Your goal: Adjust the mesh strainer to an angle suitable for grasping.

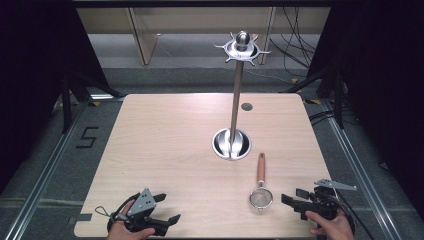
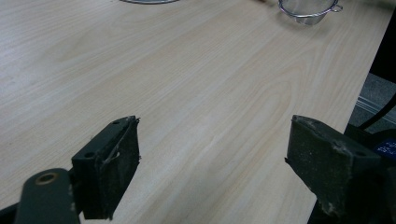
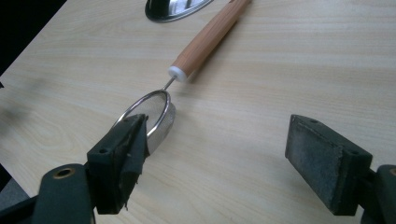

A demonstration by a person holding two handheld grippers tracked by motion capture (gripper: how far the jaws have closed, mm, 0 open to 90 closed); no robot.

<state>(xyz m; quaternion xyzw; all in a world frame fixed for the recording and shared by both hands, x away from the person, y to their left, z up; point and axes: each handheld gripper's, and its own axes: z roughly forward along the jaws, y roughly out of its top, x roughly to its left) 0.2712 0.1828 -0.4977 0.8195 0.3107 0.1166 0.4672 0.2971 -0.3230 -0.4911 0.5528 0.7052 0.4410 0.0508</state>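
While both grippers rest at the near edge, the table (image 1: 165,140) carries a tall utensil stand (image 1: 237,95) whose hooked crown, I judge, is meant to hang tools. The strainer (image 1: 261,192) lies near-right, just ahead of the right gripper (image 1: 296,199); its long axis runs away from the person, wooden handle (image 3: 210,35) toward the stand's base. Left gripper (image 1: 167,209) and right gripper both stand wide, empty.

Even overhead light keeps my pale wooden tabletop (image 1: 165,150) bright against black frame edges, glare glints on the polished steel stand base (image 1: 231,144), and my gripper views look soft, slightly blurred.
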